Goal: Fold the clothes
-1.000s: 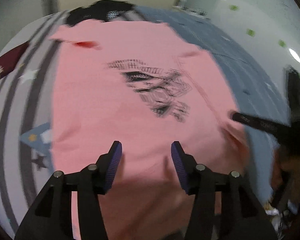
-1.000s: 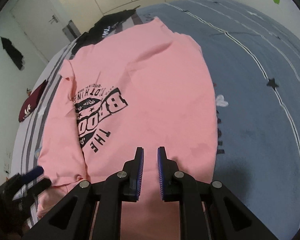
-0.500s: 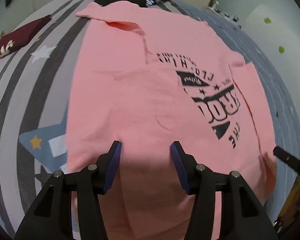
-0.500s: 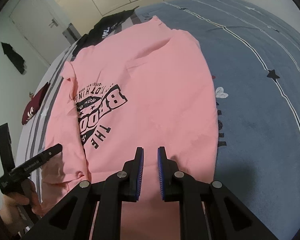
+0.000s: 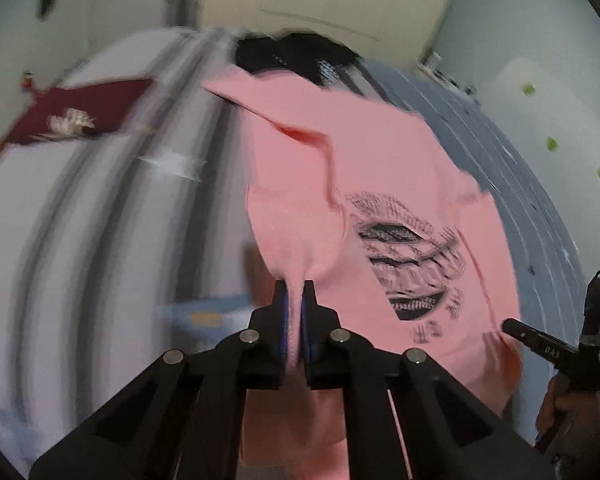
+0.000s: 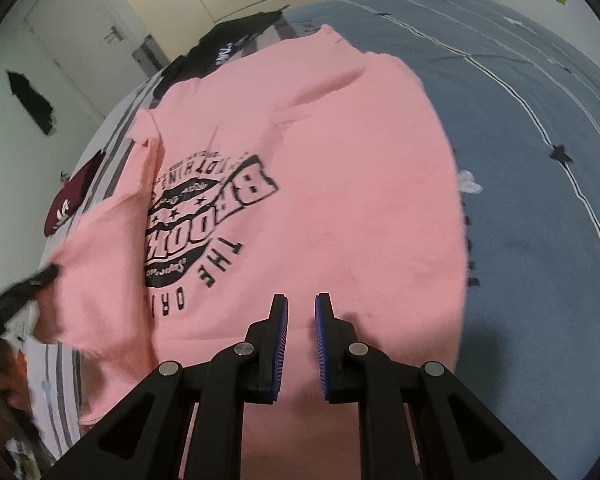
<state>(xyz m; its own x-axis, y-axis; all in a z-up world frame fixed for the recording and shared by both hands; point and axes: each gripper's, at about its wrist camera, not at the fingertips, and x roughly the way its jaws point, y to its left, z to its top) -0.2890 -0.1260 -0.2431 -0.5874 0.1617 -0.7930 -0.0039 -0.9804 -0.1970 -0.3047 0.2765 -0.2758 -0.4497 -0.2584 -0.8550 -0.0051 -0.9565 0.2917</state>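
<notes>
A pink shirt (image 5: 380, 168) with a black print lies flat on the bed, print up (image 6: 340, 160). My left gripper (image 5: 295, 286) is shut on a pinch of the shirt's left edge, and the cloth rises in a ridge into its jaws. In the right wrist view that gripper (image 6: 48, 272) shows blurred at the shirt's left side. My right gripper (image 6: 301, 298) sits over the near hem with a narrow gap between its pads and pink cloth in it. In the left wrist view the hem rises to the right gripper (image 5: 508, 323).
The bed cover is grey-striped (image 5: 80, 220) on the left and blue (image 6: 520, 160) on the right. A maroon garment (image 5: 80, 112) lies far left, a black garment (image 6: 228, 40) beyond the collar. A person's hand (image 5: 560, 404) holds the right gripper. Cupboard doors stand behind.
My left gripper has gone from wide open to shut on the shirt's left edge and swung left and up with it. The right gripper has stayed still.
</notes>
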